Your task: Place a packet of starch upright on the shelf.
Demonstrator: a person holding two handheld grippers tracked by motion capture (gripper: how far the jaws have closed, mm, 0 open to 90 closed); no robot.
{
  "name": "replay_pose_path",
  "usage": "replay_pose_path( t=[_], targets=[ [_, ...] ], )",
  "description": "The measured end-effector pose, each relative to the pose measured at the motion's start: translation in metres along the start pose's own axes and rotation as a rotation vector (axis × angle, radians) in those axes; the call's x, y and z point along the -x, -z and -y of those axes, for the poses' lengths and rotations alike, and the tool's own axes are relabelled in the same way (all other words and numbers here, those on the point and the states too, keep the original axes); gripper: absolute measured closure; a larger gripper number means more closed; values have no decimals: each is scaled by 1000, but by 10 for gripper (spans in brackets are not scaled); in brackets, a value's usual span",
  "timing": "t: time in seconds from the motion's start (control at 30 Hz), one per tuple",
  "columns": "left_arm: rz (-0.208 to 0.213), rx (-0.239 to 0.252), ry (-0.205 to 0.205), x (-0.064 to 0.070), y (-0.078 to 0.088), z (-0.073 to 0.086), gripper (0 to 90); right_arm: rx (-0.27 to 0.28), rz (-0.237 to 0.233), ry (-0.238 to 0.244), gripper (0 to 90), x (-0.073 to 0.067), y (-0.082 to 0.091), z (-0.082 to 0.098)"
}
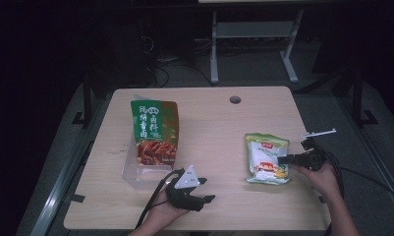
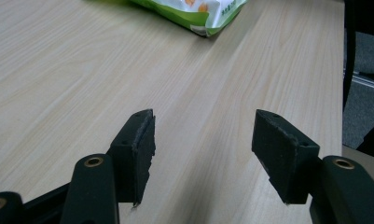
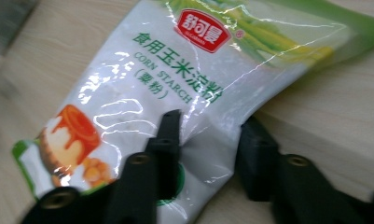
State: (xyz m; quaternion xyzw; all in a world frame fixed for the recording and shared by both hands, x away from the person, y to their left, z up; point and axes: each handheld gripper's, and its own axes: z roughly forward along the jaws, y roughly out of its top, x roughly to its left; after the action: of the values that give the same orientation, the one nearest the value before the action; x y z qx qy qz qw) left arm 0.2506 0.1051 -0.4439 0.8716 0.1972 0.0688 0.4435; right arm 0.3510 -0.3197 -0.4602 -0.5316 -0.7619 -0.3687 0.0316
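A white and green corn starch bag (image 1: pixel 267 158) (image 3: pixel 175 79) lies flat on the right side of the wooden table (image 1: pixel 219 123). My right gripper (image 1: pixel 283 160) (image 3: pixel 210 140) comes at it from the right and is shut on the bag's right edge, which puckers between the two jaws. My left gripper (image 1: pixel 208 198) (image 2: pixel 203 140) rests low near the table's front edge, pointing right, open with nothing but bare wood between its jaws. A corner of the bag (image 2: pixel 194 11) shows far ahead of it.
A green and brown food pouch (image 1: pixel 154 132) stands in a clear plastic container (image 1: pixel 130 172) at the left, just behind my left hand. A cable hole (image 1: pixel 235 100) sits near the table's far edge. The table's right edge is close to my right hand.
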Motion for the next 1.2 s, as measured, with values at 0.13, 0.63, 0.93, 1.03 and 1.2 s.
replay_pose_path(
  t=[0.13,0.63,0.93,1.03,1.2],
  targets=[
    [8,5,12,-2,-1,-1,392,-7,-4,21,817,-4,0,2],
    [20,15,74,-6,-25,-22,301,139,-16,140,868,-36,16,17],
    [63,17,155,-25,-50,-39,303,195,-24,259,869,-67,22,15],
    [84,21,181,-30,-59,-42,308,208,-24,277,869,-70,23,16],
    [138,44,248,-39,-74,-47,308,237,-34,319,870,-80,25,17]
  ],
)
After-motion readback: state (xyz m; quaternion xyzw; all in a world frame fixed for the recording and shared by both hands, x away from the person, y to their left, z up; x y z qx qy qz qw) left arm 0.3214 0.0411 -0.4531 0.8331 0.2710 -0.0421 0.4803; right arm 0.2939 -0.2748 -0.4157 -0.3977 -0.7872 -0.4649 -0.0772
